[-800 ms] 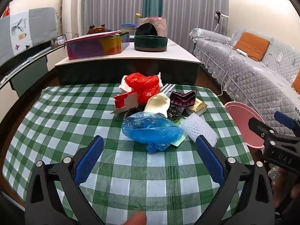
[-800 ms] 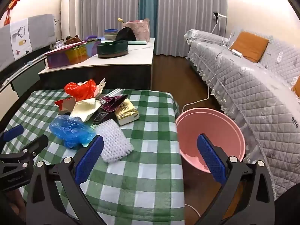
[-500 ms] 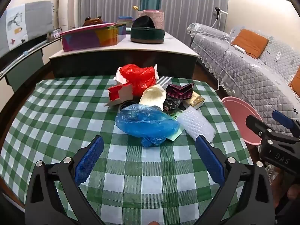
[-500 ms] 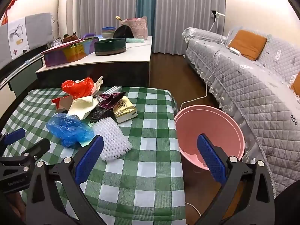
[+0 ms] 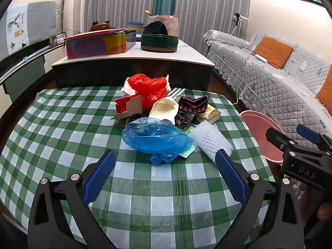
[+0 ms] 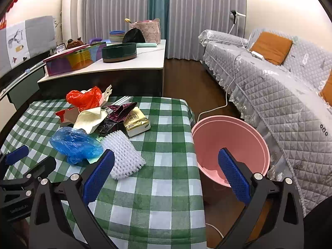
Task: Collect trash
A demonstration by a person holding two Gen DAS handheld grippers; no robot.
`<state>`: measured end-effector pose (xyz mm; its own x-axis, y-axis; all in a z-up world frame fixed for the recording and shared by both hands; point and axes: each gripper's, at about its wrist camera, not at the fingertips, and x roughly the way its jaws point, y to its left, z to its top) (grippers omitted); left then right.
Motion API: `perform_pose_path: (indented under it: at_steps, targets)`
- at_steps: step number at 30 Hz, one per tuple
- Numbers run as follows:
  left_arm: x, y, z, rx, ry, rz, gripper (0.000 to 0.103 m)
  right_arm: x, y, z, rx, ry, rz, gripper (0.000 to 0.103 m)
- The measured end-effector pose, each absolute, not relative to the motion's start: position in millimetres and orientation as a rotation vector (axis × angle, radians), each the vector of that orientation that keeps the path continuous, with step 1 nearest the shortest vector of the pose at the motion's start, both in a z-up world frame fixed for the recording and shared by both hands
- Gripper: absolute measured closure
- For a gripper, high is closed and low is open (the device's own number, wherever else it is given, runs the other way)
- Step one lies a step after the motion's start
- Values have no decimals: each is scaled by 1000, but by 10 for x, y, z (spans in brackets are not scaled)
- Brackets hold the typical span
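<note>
The trash heap sits in the middle of the left wrist view, on the far half of the checked table: a blue plastic bag nearest, a white foam net touching its right side, and behind them a red bag, a cream wrapper, a dark red foil packet and a small gold pack. Compared with the frames a moment ago, the heap lies slightly lower and larger in both views, so both tools have eased toward it, though nothing in the pile has been disturbed and collecting has not begun. The left gripper is spread wide and empty, with the blue bag lined up just beyond the gap; the right gripper is equally spread and empty, its left pad overlapping the foam net in its own view. Bare cloth fills the lower half of both frames, giving open approach room. The table's right edge drops to a pink basin on the floor at centre right, close beside the sofa; the pile's far side nears the table's back edge.
</note>
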<state>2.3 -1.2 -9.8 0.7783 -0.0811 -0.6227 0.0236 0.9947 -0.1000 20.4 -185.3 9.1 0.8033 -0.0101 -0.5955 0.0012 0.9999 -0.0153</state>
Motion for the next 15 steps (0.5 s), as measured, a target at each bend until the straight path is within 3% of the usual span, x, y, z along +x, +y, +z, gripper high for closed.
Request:
perform_pose_path:
  at_steps: [15]
  targets:
    - [20, 29, -80, -130, 668, -52, 13, 137, -1820, 135, -47, 598, -37, 5]
